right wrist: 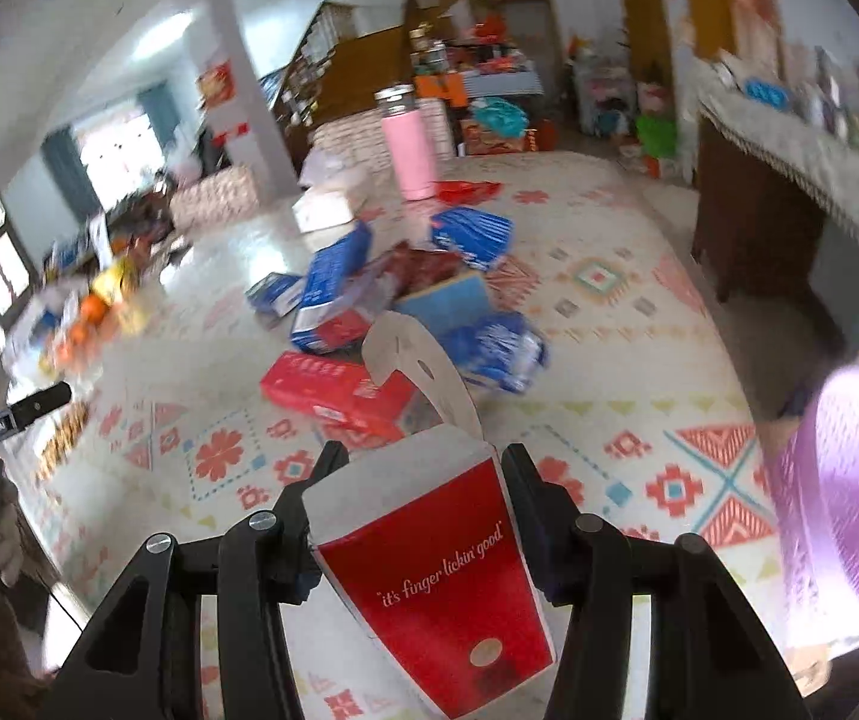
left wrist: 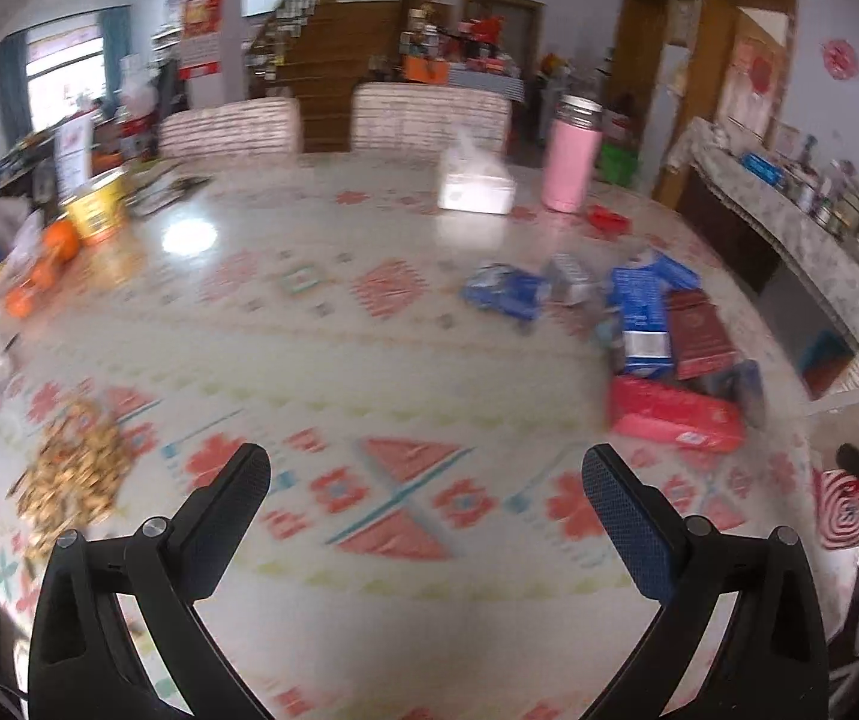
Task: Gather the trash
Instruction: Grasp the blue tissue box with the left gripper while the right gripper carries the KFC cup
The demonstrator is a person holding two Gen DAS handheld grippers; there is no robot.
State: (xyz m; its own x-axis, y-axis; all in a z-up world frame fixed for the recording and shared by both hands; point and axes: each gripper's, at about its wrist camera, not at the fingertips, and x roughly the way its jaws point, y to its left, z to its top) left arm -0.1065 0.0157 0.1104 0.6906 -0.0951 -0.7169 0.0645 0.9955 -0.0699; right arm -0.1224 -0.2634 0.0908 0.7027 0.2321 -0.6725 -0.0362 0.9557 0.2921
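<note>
My right gripper (right wrist: pixel 420 462) is clamped on a red and white carton (right wrist: pixel 429 570), fingers pressed to both its sides, held up over the table (right wrist: pixel 609 300). The side facing me reads "it's finger lickin' good" in white script, and its white flap sticks up open at the top. My left gripper (left wrist: pixel 426 468) is spread wide with nothing in it, hovering above the patterned tablecloth. Further out is the rest of the trash: a flat red box (right wrist: pixel 339 390) nearest, then a heap of blue packets (right wrist: pixel 333 288) and a dark red one, print too blurry to read. Behind the heap stands a pink bottle (right wrist: pixel 408 144) beside a white tissue box (left wrist: pixel 476 186).
</note>
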